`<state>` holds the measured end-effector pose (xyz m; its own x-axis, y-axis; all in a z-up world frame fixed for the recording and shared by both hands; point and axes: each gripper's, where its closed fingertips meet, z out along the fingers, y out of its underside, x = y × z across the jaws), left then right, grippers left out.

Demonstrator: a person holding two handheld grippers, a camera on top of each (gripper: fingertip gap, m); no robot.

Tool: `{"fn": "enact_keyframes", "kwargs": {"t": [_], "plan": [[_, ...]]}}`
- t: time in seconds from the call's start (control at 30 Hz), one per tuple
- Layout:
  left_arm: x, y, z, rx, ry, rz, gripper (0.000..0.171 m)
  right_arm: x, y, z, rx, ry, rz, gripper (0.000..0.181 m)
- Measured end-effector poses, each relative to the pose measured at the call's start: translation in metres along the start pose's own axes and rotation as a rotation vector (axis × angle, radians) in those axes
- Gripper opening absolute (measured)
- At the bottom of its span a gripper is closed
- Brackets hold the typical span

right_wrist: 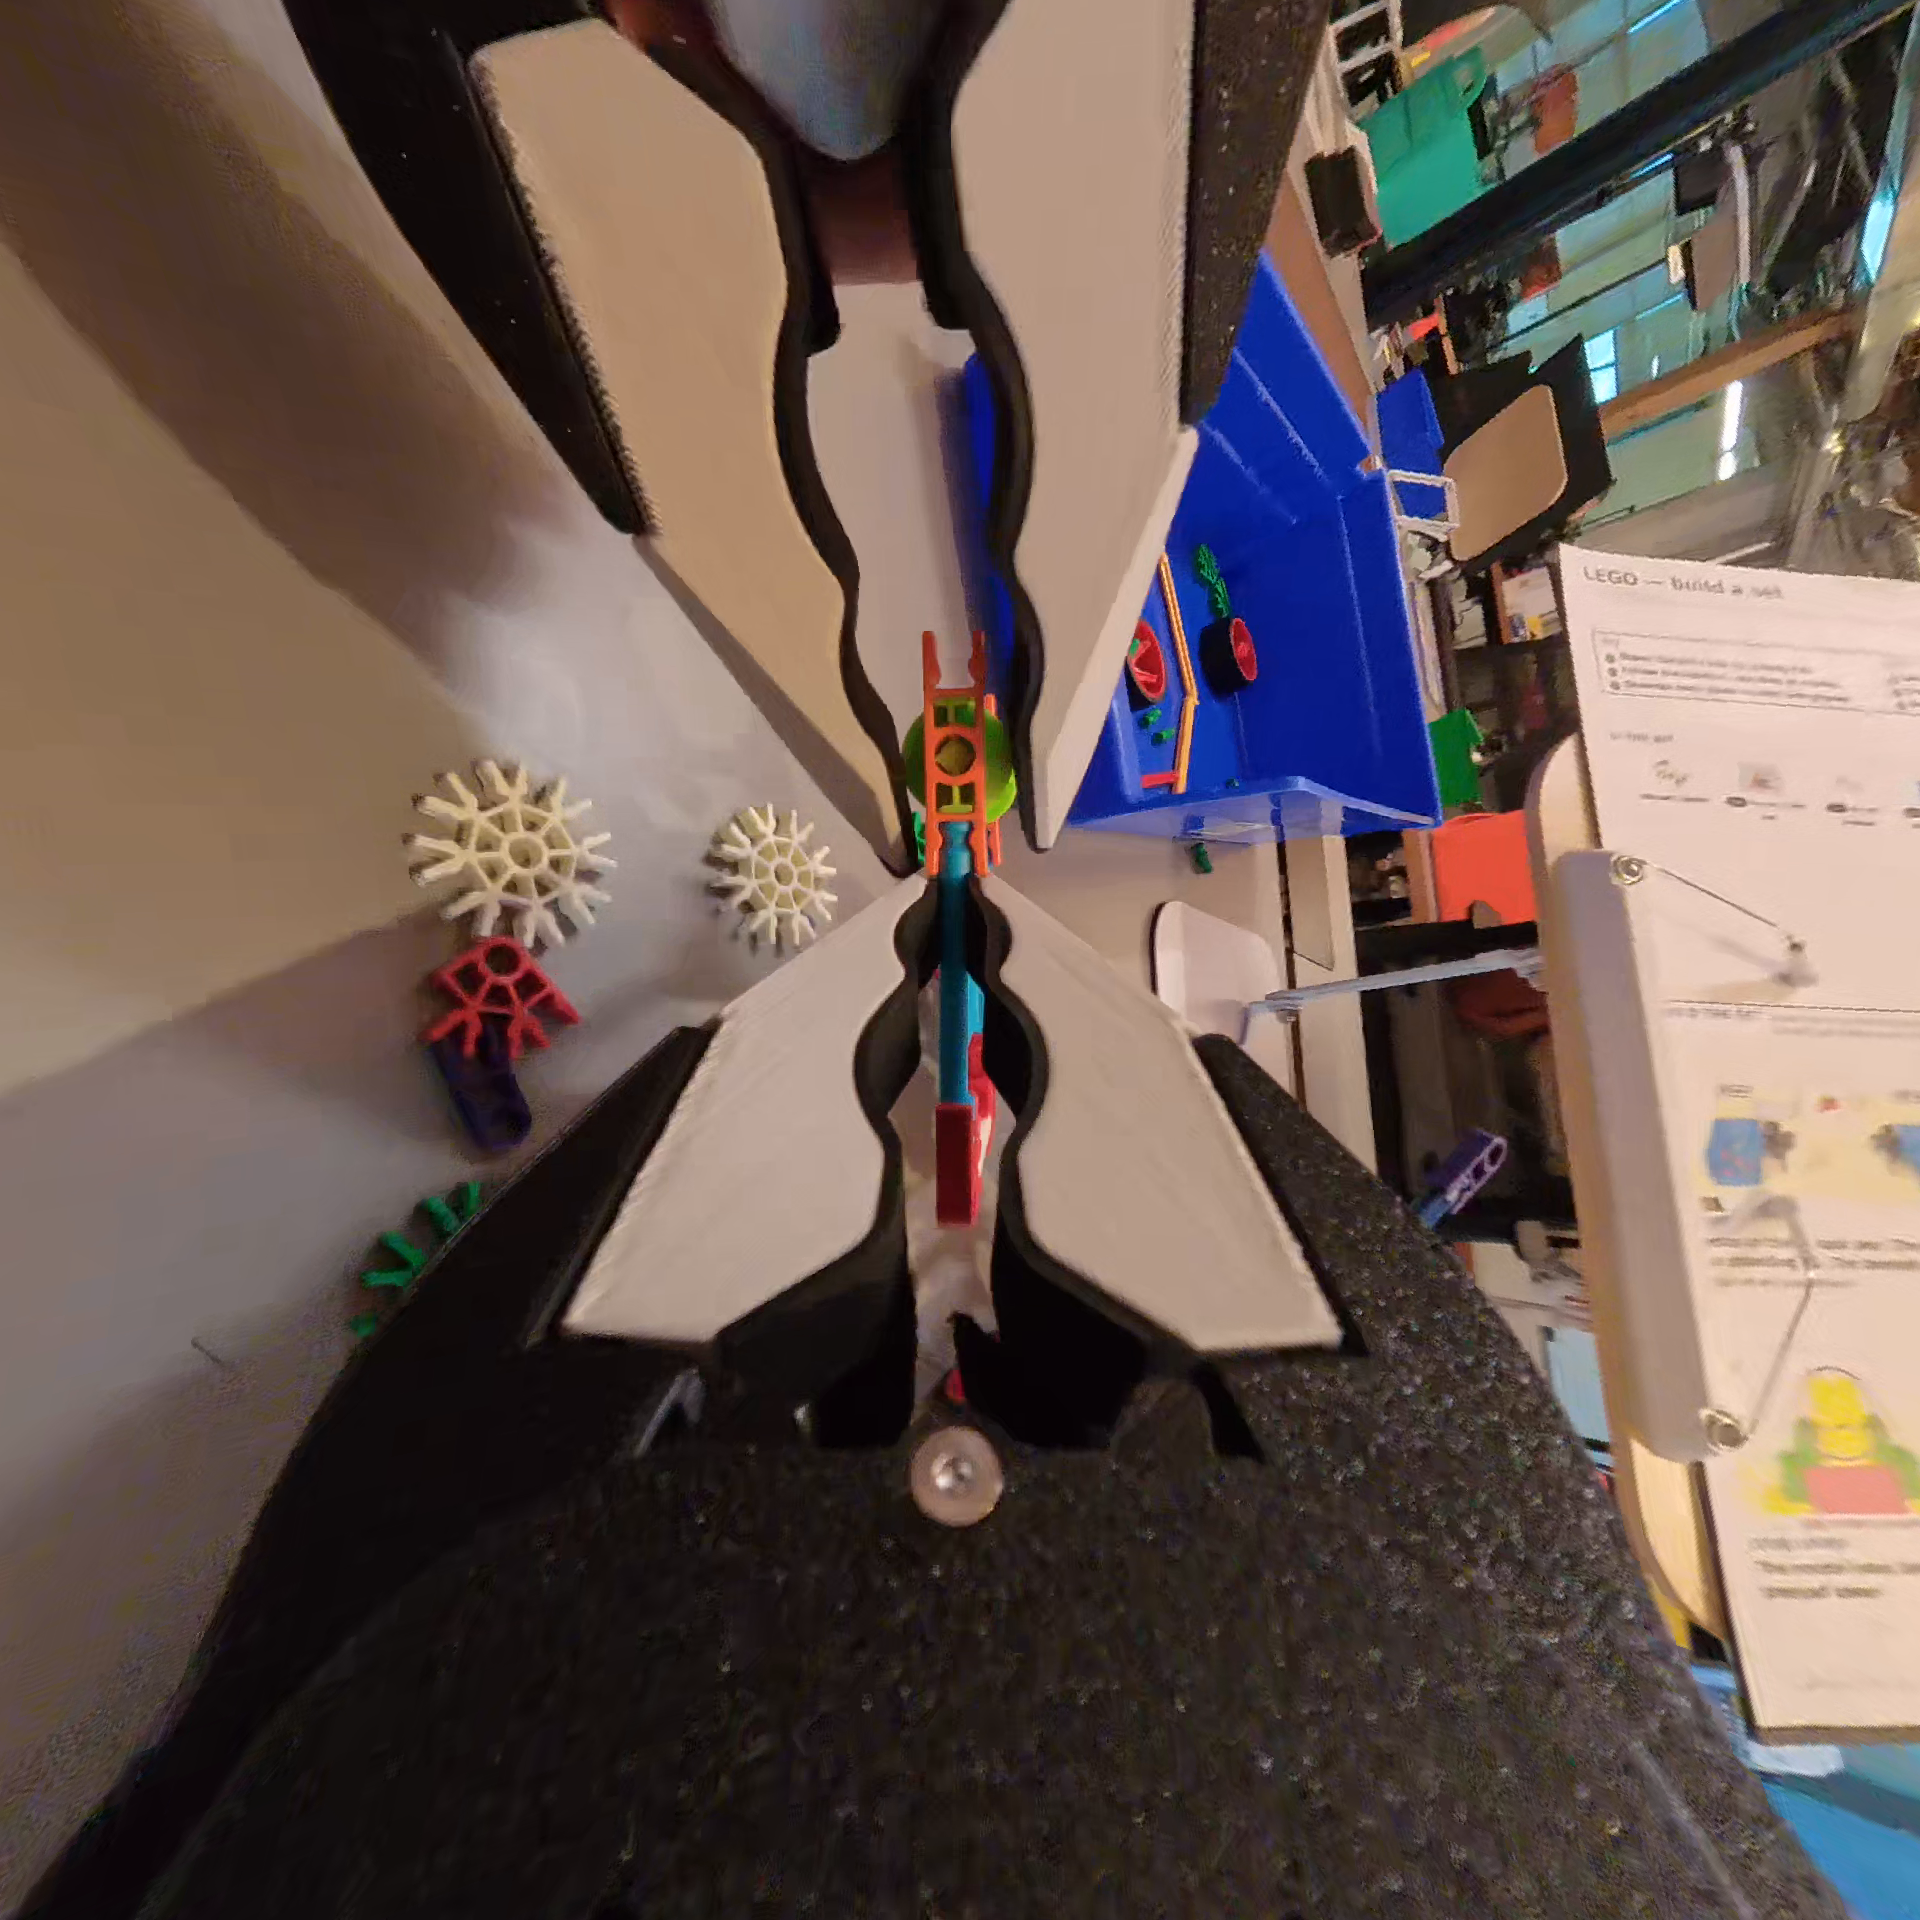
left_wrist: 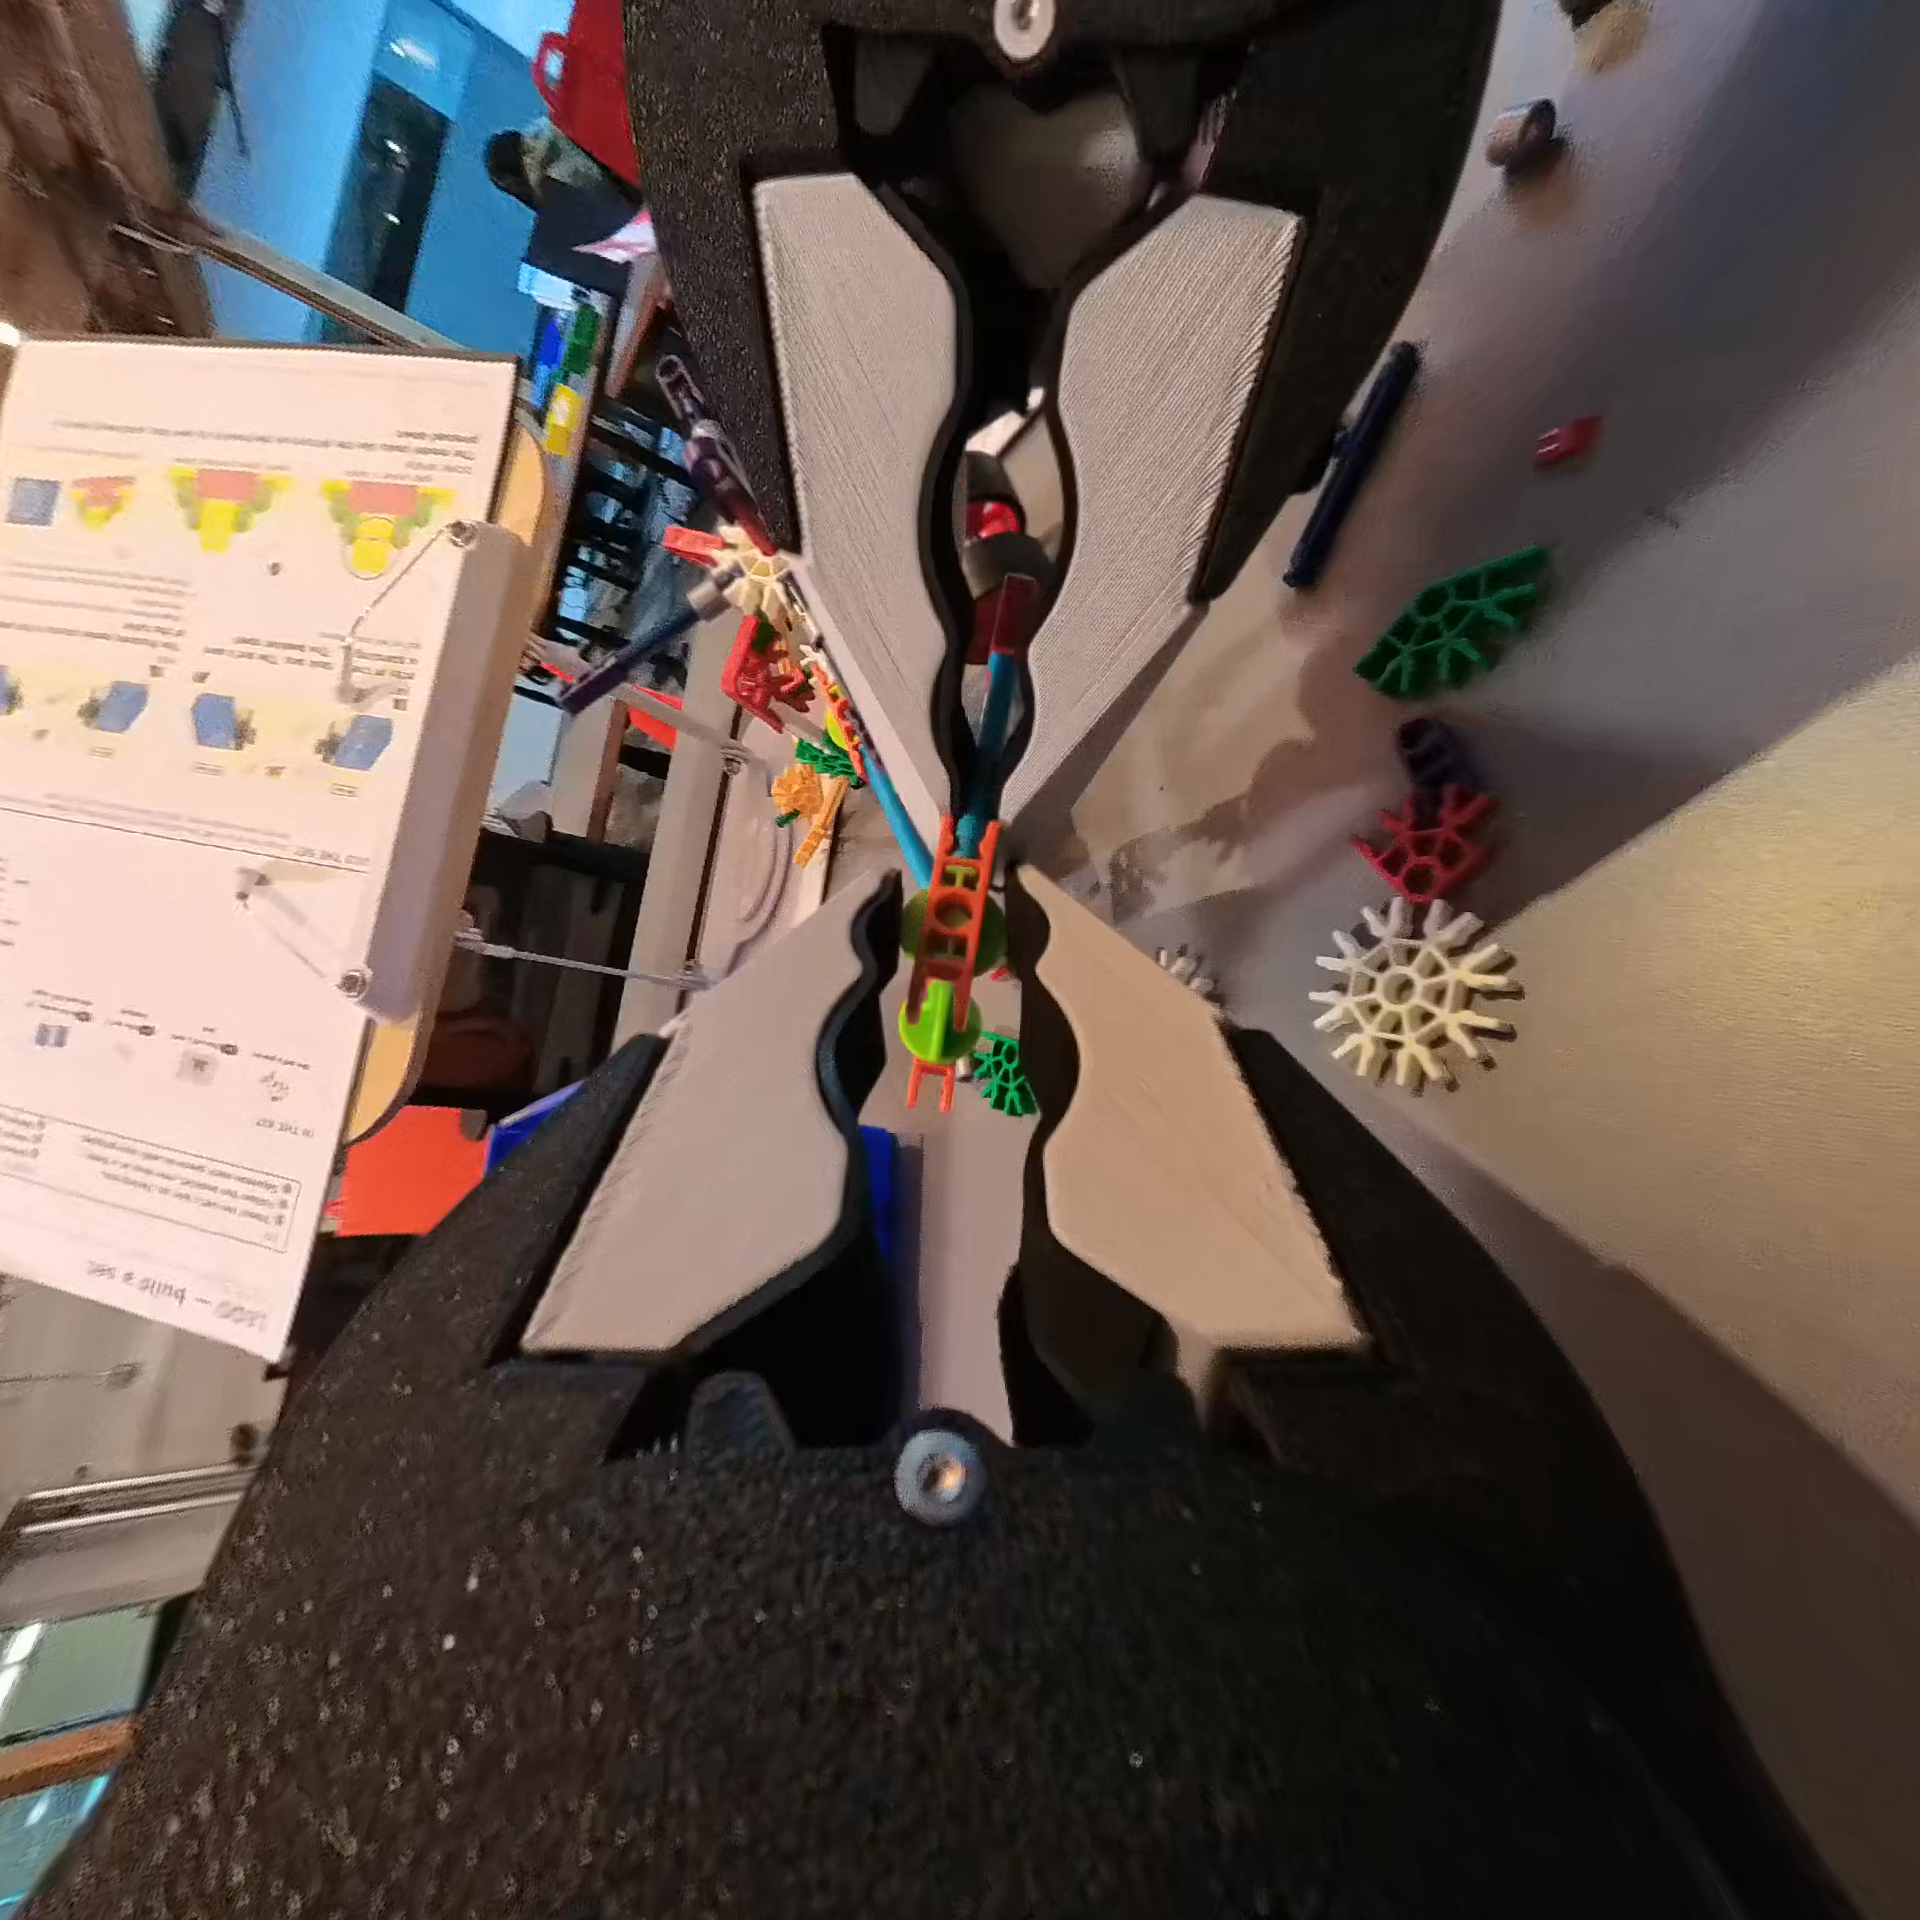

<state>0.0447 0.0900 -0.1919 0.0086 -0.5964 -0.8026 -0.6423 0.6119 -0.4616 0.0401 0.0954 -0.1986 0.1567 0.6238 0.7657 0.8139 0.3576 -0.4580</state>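
Observation:
The two grippers meet tip to tip above a pale table (right_wrist: 260, 623). My left gripper (left_wrist: 958, 883) is shut on an orange ladder-shaped connector (left_wrist: 948, 956) with lime-green round pieces (left_wrist: 935, 1023) clipped to it. My right gripper (right_wrist: 956, 899) is shut on a teal rod (right_wrist: 956, 997) that carries a dark red piece (right_wrist: 956, 1164) at its near end. The rod's far end sits in the end of the orange connector (right_wrist: 958, 769). The right gripper (left_wrist: 977, 810) enters the left wrist view from the top. The left gripper (right_wrist: 961, 852) enters the right wrist view from the top.
Loose pieces lie on the table: two white snowflake connectors (right_wrist: 509, 852) (right_wrist: 774, 878), a red connector (right_wrist: 499, 992), a purple piece (right_wrist: 488, 1101), a green connector (left_wrist: 1455, 623). A blue bin (right_wrist: 1299, 623) holds small parts. A printed sheet on a stand (right_wrist: 1766, 1039) is beside it. A built cluster of rods (left_wrist: 769, 644) is behind.

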Motion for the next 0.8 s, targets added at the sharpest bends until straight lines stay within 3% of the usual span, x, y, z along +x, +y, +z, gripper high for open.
{"fn": "enact_keyframes", "kwargs": {"t": [0.07, 0.13, 0.37, 0.5, 0.67, 0.8], "plan": [[-0.001, -0.001, -0.002, 0.002, 0.015, -0.012, 0.017, 0.001, -0.002, -0.001, 0.012, -0.012, 0.031, 0.001], [-0.007, -0.003, -0.002, -0.006, -0.056, -0.004, 0.016, 0.008, -0.002, -0.002, 0.014, 0.018, 0.092, 0.001], [-0.021, -0.002, 0.001, -0.025, -0.257, -0.233, 0.015, 0.019, 0.001, 0.000, 0.042, 0.062, 0.400, 0.004], [-0.024, -0.002, -0.001, -0.044, -0.344, -0.303, 0.014, 0.021, -0.001, -0.001, 0.032, 0.117, 0.415, 0.004], [-0.019, -0.009, -0.015, -0.034, -0.288, -0.182, 0.015, 0.017, -0.012, -0.009, 0.030, 0.123, 0.177, 0.006], [-0.010, -0.016, -0.021, -0.039, -0.201, -0.062, 0.015, 0.008, -0.011, -0.007, -0.057, 0.089, -0.071, 0.001]]}}
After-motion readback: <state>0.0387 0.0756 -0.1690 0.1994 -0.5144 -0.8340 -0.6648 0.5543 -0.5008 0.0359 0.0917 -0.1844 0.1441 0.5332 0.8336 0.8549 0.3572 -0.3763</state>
